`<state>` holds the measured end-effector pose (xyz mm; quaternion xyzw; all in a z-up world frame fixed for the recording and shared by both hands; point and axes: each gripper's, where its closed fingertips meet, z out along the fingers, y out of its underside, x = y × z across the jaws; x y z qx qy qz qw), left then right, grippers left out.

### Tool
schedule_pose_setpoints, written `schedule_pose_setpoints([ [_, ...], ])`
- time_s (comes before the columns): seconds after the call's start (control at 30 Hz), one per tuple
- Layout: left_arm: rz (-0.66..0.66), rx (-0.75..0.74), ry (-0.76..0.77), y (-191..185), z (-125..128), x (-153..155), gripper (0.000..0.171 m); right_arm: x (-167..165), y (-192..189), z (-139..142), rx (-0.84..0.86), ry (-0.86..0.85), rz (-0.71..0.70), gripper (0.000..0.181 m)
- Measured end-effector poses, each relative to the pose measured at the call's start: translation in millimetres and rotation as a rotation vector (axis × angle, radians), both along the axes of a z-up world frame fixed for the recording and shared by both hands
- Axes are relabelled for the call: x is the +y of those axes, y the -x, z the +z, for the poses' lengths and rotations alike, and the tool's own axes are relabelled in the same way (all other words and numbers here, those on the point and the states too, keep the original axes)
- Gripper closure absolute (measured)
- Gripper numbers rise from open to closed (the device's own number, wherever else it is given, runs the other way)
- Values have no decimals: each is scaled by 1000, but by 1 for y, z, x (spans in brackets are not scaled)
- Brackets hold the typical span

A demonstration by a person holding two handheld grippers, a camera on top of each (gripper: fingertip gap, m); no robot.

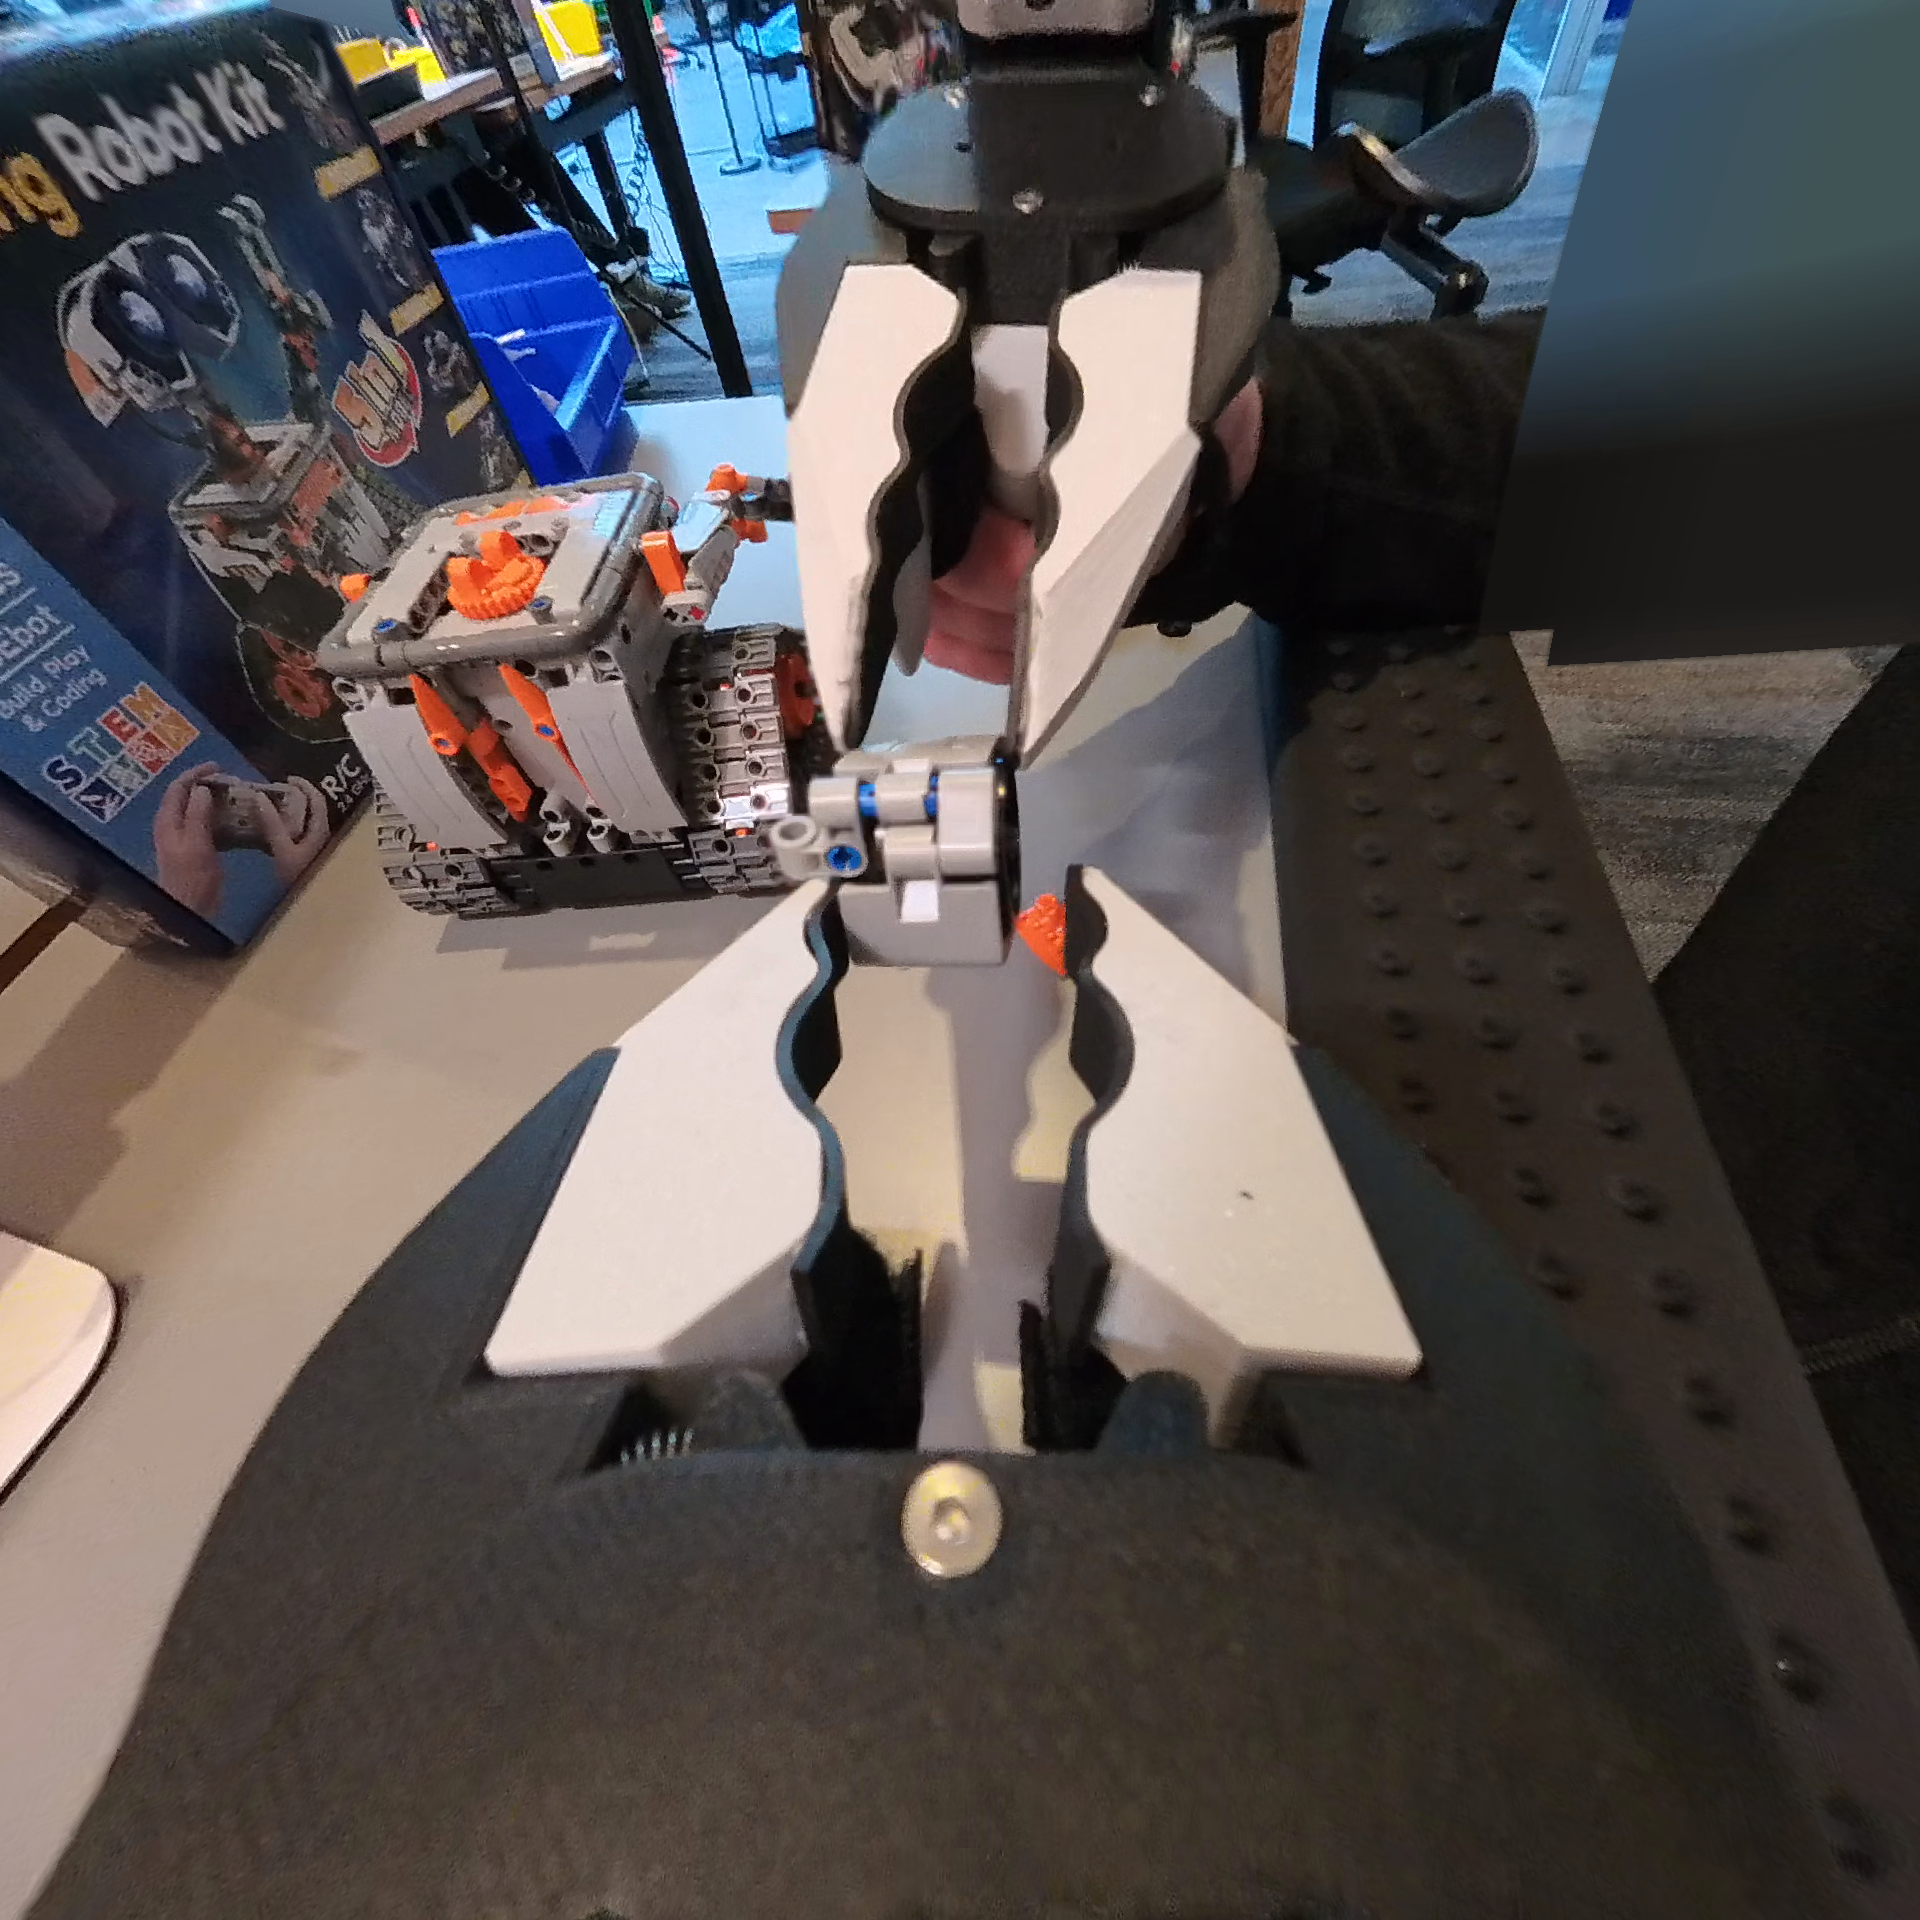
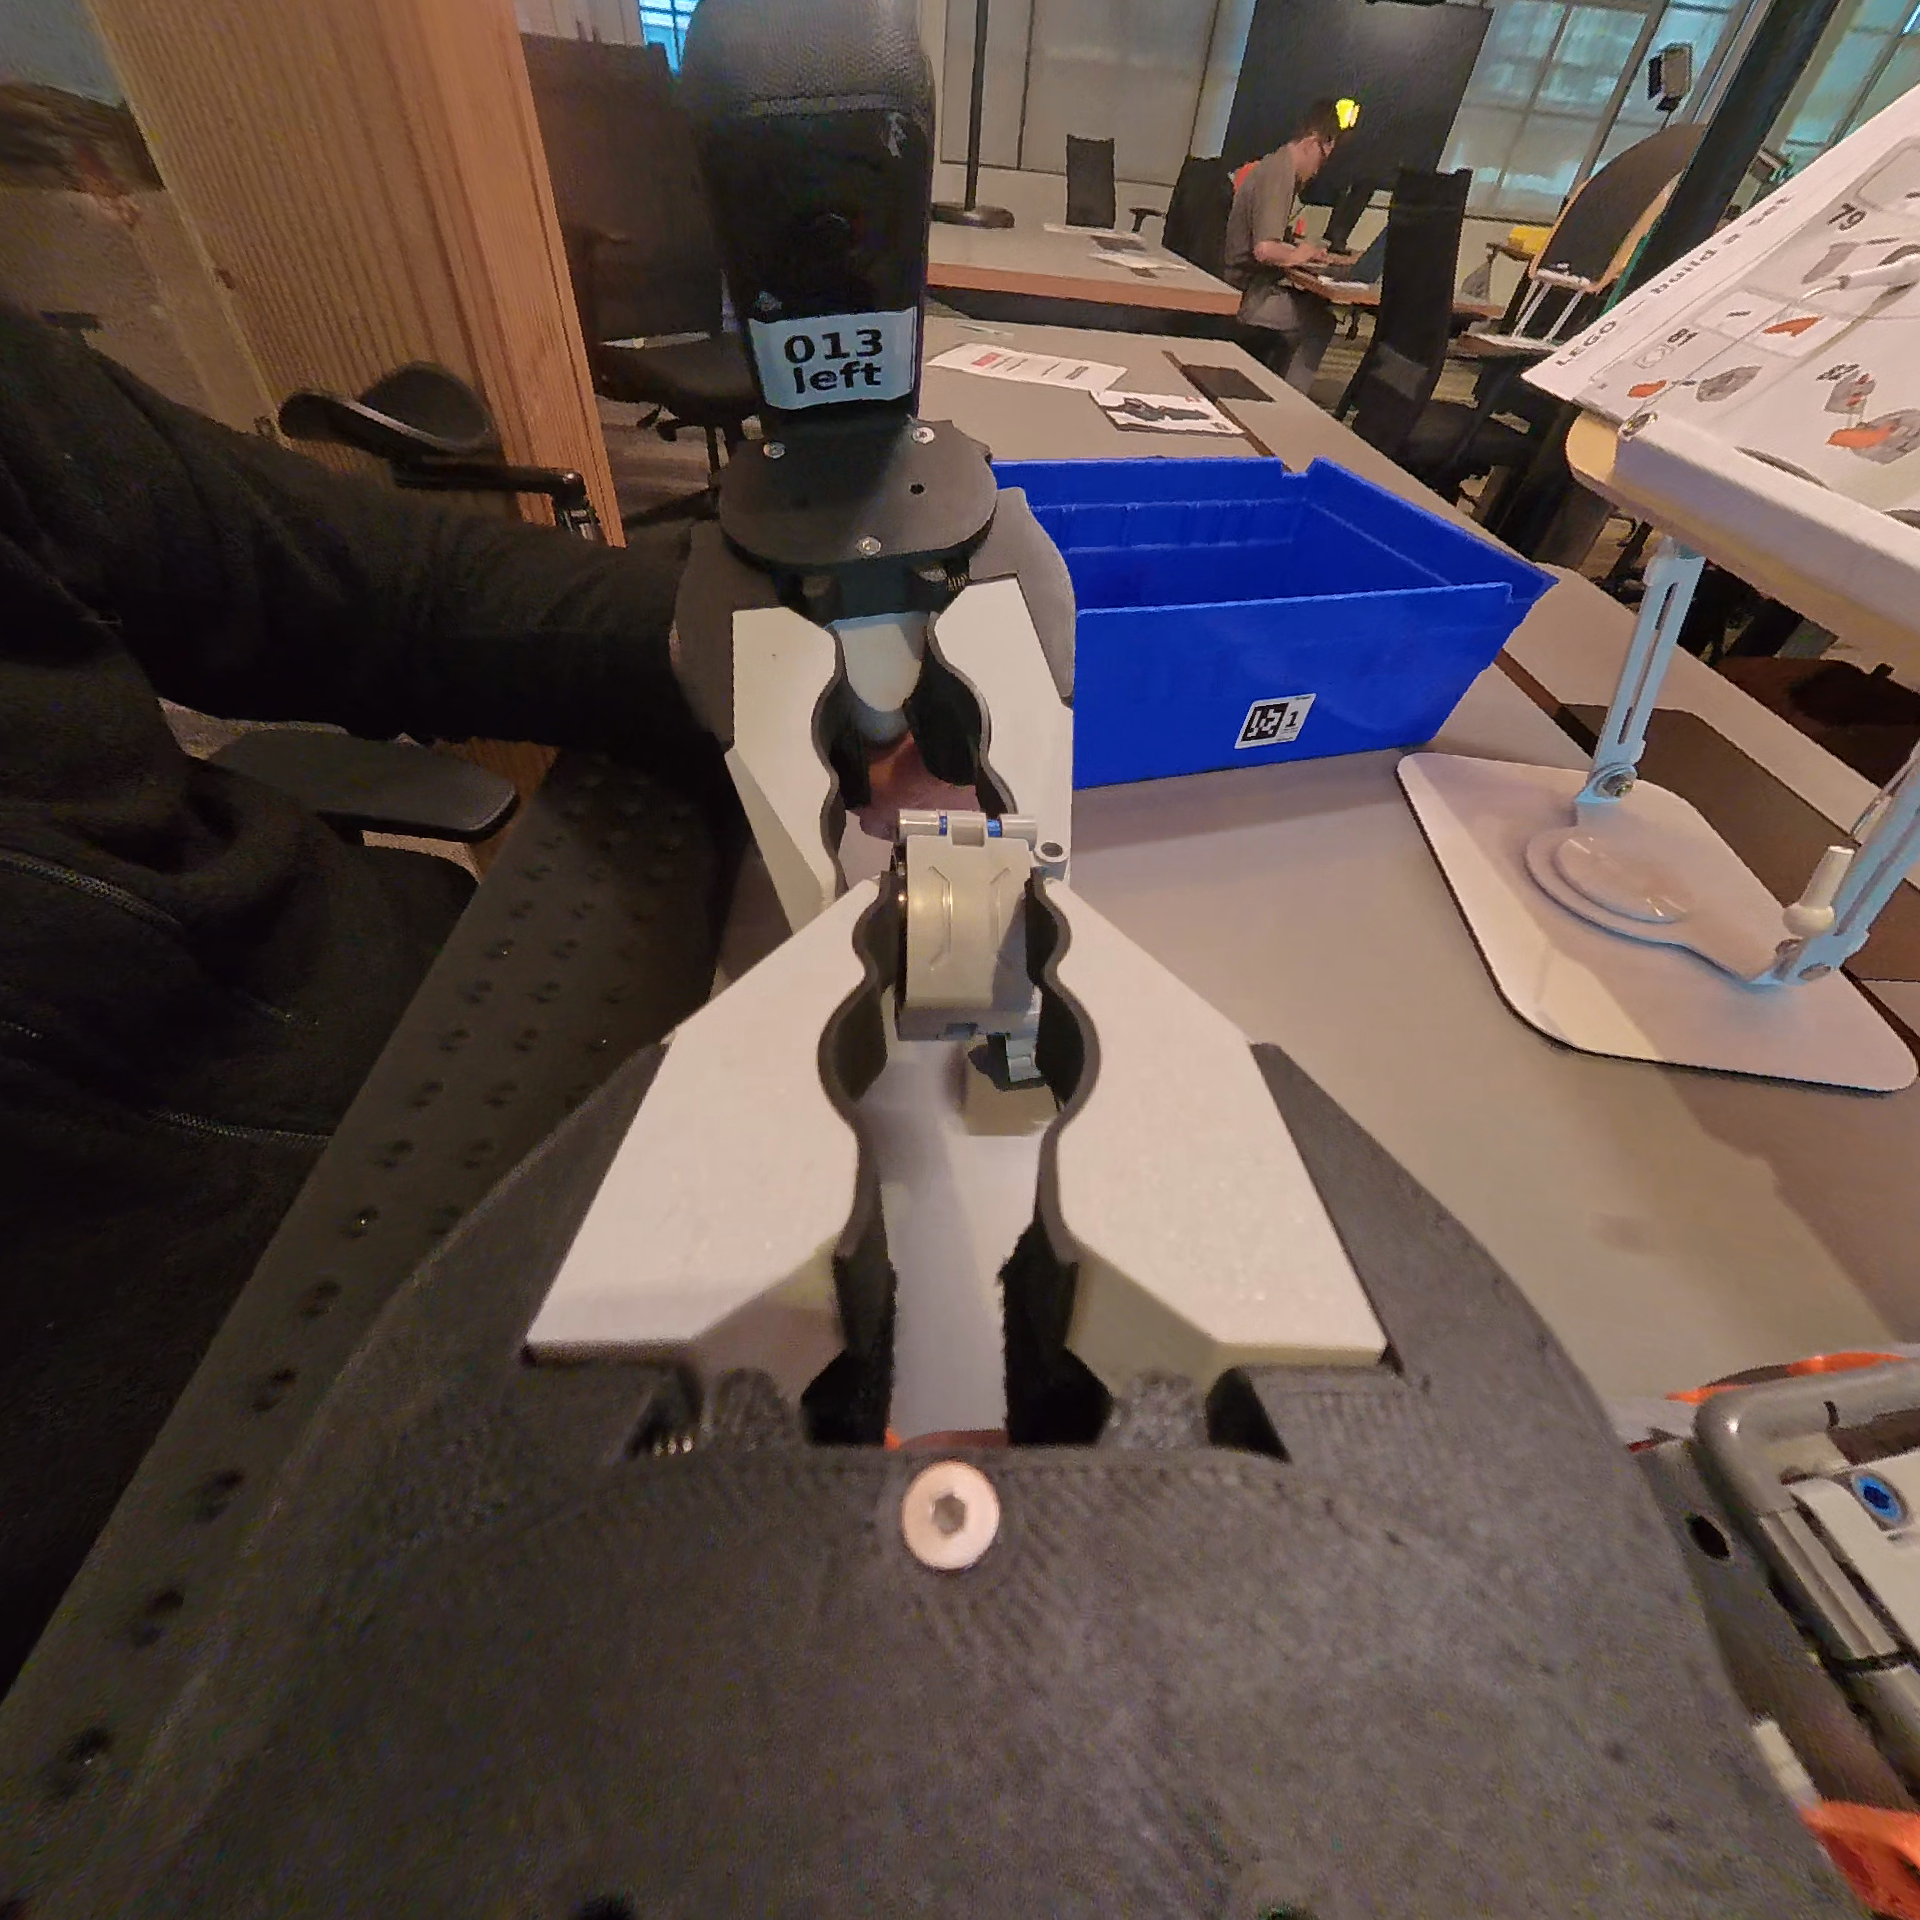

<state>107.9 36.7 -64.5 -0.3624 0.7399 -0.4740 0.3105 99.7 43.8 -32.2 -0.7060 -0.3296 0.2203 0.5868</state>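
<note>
Facing tip to tip near the table edge (image 1: 1262, 790), both grippers' jaws clamp one grey brick assembly (image 1: 920, 831)

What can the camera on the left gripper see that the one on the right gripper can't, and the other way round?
Only the left wrist view shows the printed kit box and the whole tracked brick vehicle beside it.

Only the right wrist view shows the white stand carrying an instruction booklet, and a person seated far back.

Both show the table, the blue bin, and the small grey brick assembly between the left gripper and right gripper, which face each other.
</note>
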Motion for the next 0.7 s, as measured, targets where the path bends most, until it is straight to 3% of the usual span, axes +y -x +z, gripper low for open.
schedule_pose_setpoints([
  [0.13,19,-34,46,0,10,7,142,-1,-1,1,5,-7,3,160],
  [0.2,45,-47,46,0,12,13,142,-3,-1,3,0,-29,15,181],
  [0.37,66,-44,18,1,14,15,142,-2,-1,-3,-43,-22,11,181],
  [0.43,71,-35,29,0,13,15,142,-1,-3,-2,-58,-33,-3,178],
  [0.57,83,-39,58,0,16,17,142,4,-8,-10,-156,-40,-63,150],
  [0.7,82,-41,77,0,18,18,143,7,-6,-20,-208,-26,-69,153],
])
